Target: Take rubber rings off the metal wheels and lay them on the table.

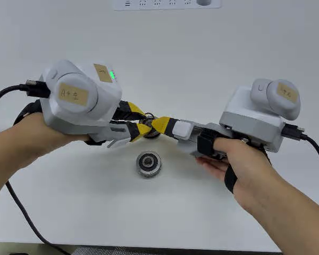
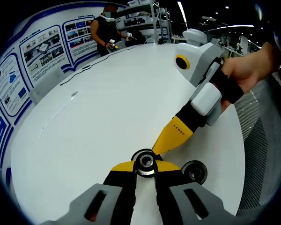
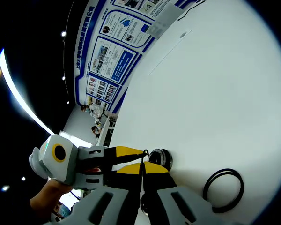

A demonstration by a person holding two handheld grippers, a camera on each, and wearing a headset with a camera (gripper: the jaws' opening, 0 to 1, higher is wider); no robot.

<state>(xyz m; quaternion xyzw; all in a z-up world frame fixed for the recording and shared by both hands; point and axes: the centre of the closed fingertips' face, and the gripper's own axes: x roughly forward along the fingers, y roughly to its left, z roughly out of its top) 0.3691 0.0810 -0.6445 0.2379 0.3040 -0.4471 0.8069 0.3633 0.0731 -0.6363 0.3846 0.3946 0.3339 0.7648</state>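
Note:
My left gripper (image 1: 143, 127) (image 2: 145, 165) is shut on a small metal wheel (image 2: 145, 161) (image 3: 159, 157), held just above the white table (image 1: 202, 53). From the right, my right gripper (image 1: 158, 124) (image 3: 141, 166) meets it tip to tip, its yellow jaws shut on a thin black strand of the rubber ring (image 3: 143, 156) at the wheel's edge. A second metal wheel (image 1: 149, 163) (image 2: 195, 172), still wearing a dark ring, lies on the table below the grippers. One loose black rubber ring (image 3: 223, 189) lies flat on the table.
A power strip (image 1: 167, 4) sits at the table's far edge. Black cables (image 1: 5, 186) trail from both grippers. A person (image 2: 107, 23) stands beyond the table's far end, in front of poster boards (image 2: 42, 47).

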